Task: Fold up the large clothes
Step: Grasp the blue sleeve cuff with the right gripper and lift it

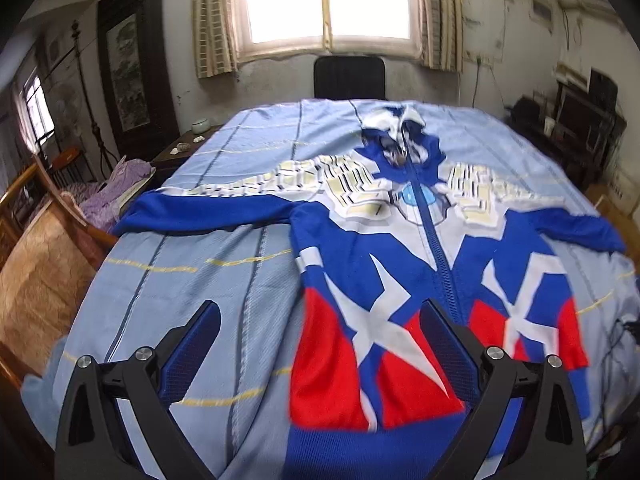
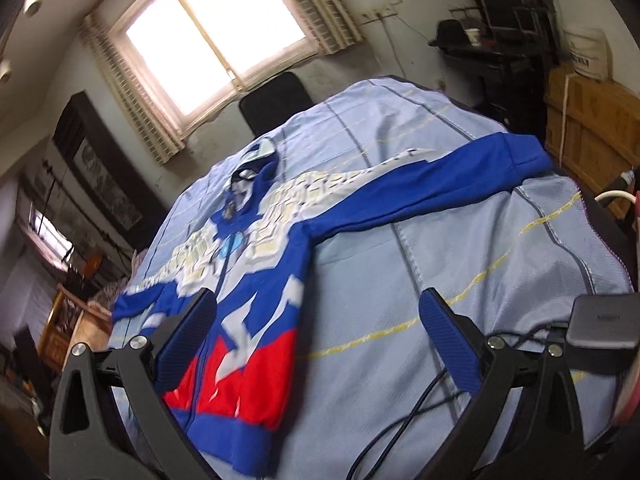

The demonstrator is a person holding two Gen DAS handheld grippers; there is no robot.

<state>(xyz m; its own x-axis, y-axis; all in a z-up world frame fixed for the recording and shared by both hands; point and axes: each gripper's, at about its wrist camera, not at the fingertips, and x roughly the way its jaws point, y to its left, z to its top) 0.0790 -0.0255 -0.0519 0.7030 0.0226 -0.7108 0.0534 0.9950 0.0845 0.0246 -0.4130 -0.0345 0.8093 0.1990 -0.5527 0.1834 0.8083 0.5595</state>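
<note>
A blue, red and white zip-up hooded jacket (image 1: pixel 384 280) lies spread face up on a light blue bed cover (image 1: pixel 192 292), sleeves stretched out to both sides. My left gripper (image 1: pixel 320 312) hovers open above the jacket's lower left hem, nothing between its fingers. In the right wrist view the same jacket (image 2: pixel 256 300) lies left of centre, its right sleeve (image 2: pixel 460 176) reaching toward the bed's edge. My right gripper (image 2: pixel 320 312) is open above the jacket's right hem side and the bare bed cover (image 2: pixel 460 260), holding nothing.
A black chair (image 1: pixel 349 77) stands at the bed's far end under a window (image 1: pixel 326 0). Wooden furniture (image 1: pixel 40 272) and purple cloth (image 1: pixel 120 192) crowd the left side. A dark box with cables (image 2: pixel 604 328) lies on the bed near my right gripper. Cardboard boxes (image 2: pixel 592 124) stand at the right.
</note>
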